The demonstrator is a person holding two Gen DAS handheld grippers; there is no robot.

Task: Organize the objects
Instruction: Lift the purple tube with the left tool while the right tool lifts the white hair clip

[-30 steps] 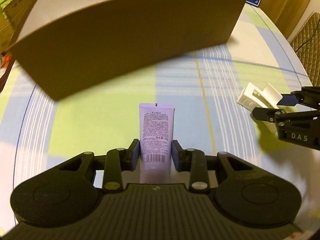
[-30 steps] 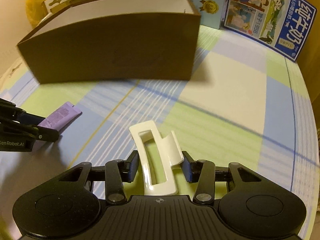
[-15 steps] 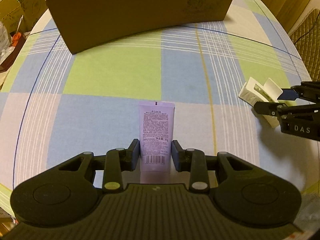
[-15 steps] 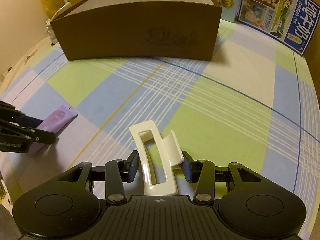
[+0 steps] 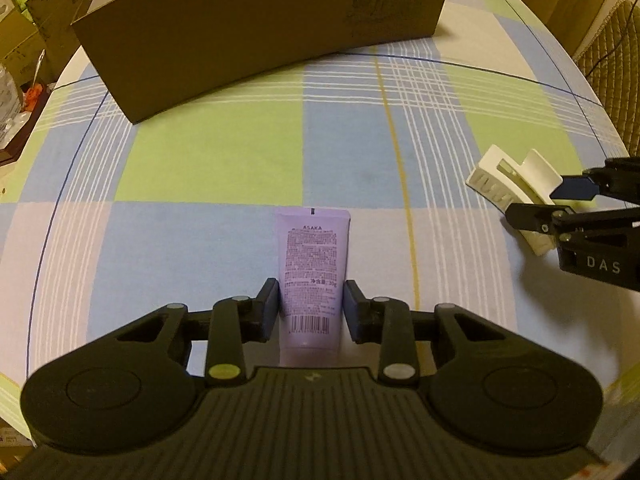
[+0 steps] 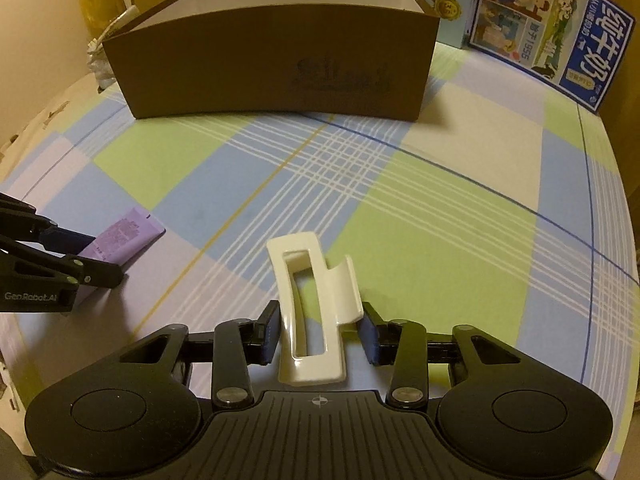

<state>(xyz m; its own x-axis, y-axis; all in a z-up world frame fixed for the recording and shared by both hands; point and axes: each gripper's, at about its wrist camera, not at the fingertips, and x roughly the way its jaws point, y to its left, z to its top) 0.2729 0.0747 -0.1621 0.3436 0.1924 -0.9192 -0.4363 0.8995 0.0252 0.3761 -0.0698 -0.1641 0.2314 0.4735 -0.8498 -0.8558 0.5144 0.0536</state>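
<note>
The left tongs (image 5: 311,307) pinch a purple cream tube (image 5: 313,270) by its lower end, so its flat end points ahead. The right tongs (image 6: 318,330) pinch a white hair claw clip (image 6: 311,308) by its sides. Both are held low over the checked counter (image 6: 420,216). Farther ahead of both tongs stands a brown cardboard box (image 6: 276,66), open on top. I think both things go in there.

Table (image 6: 460,216) is being covered by plaid cloth (image 5: 216,152); brown cardboard box (image 6: 276,68) is being borne at far edge.
</note>
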